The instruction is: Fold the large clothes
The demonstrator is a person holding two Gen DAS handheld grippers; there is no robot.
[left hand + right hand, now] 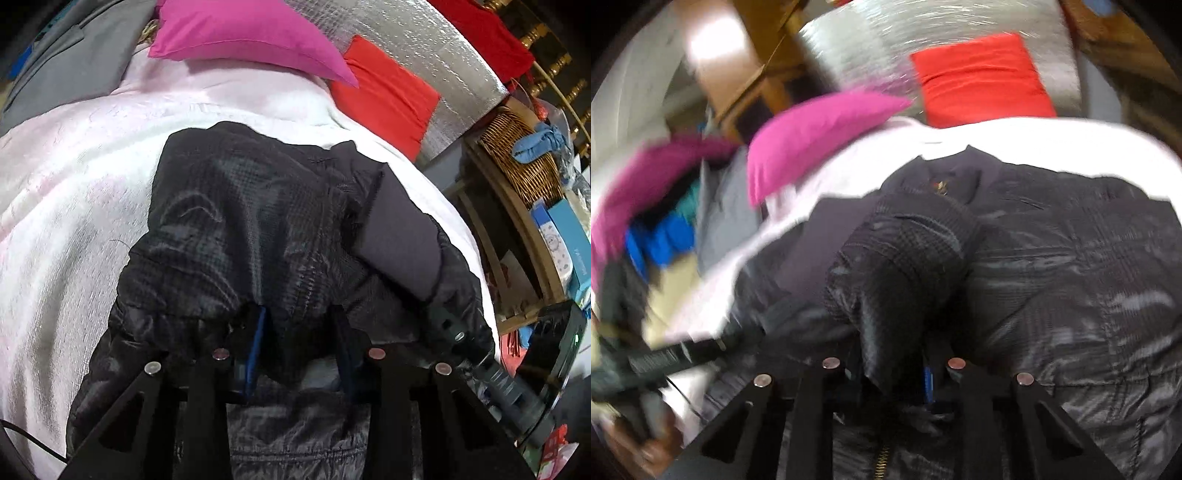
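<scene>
A bed covered with a pale pink-white blanket (74, 192) fills a cluttered room, with a magenta pillow (243, 37) and a red cushion (388, 96) propped at its far end against a silver quilted panel (436, 62). A wicker basket (517, 155) sits on wooden shelving beside the bed. A black padded jacket (240, 221) lies bunched in the middle of the blanket, its shiny checked fabric heaped toward the cameras. The left tool (299, 347) is clenched on a fold of the jacket, the cloth gathered between its blue-edged fingers (258, 343). In the right wrist view, blurred by motion, the right tool (894, 365) is likewise clamped on a raised ridge of the jacket (1052, 266), which stands up between its jaws. A brass zipper (882, 458) shows just below that tool. The left tool (665, 360) appears at that view's left edge, with the person's hand (646, 443) below it, low over the blanket's edge.
</scene>
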